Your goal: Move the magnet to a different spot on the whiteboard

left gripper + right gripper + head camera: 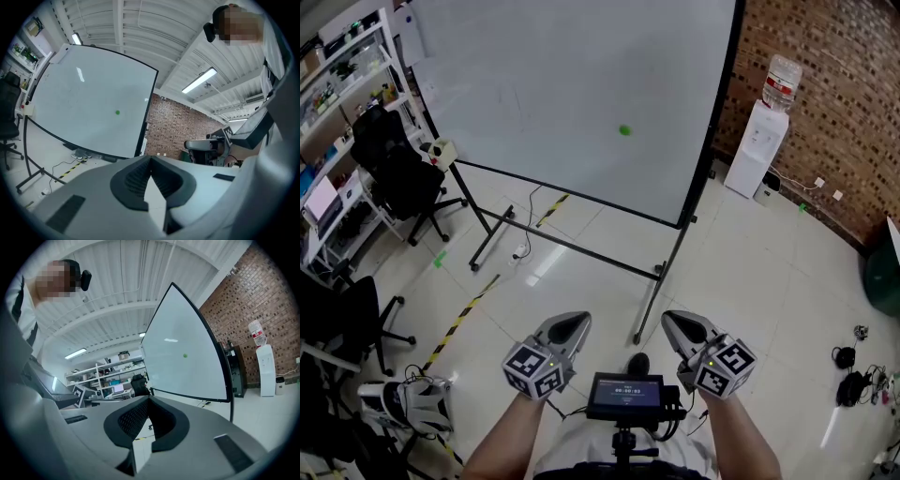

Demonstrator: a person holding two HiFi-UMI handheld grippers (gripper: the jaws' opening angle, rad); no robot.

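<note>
A small green magnet (624, 130) sticks to the whiteboard (544, 84), right of its middle and fairly low; the same magnet (117, 112) is a green dot in the left gripper view, and the magnet (185, 355) also appears in the right gripper view. Both grippers are held low in front of the person, well short of the board. My left gripper (574, 326) has its jaws shut with nothing between them. My right gripper (678, 325) also has its tips together and holds nothing.
The whiteboard stands on a black wheeled frame (652, 272) on a white tiled floor. Black office chairs (401, 178) and shelves (342, 103) are at the left. A water dispenser (759, 141) stands by the brick wall at right. Cables (853, 375) lie on the floor.
</note>
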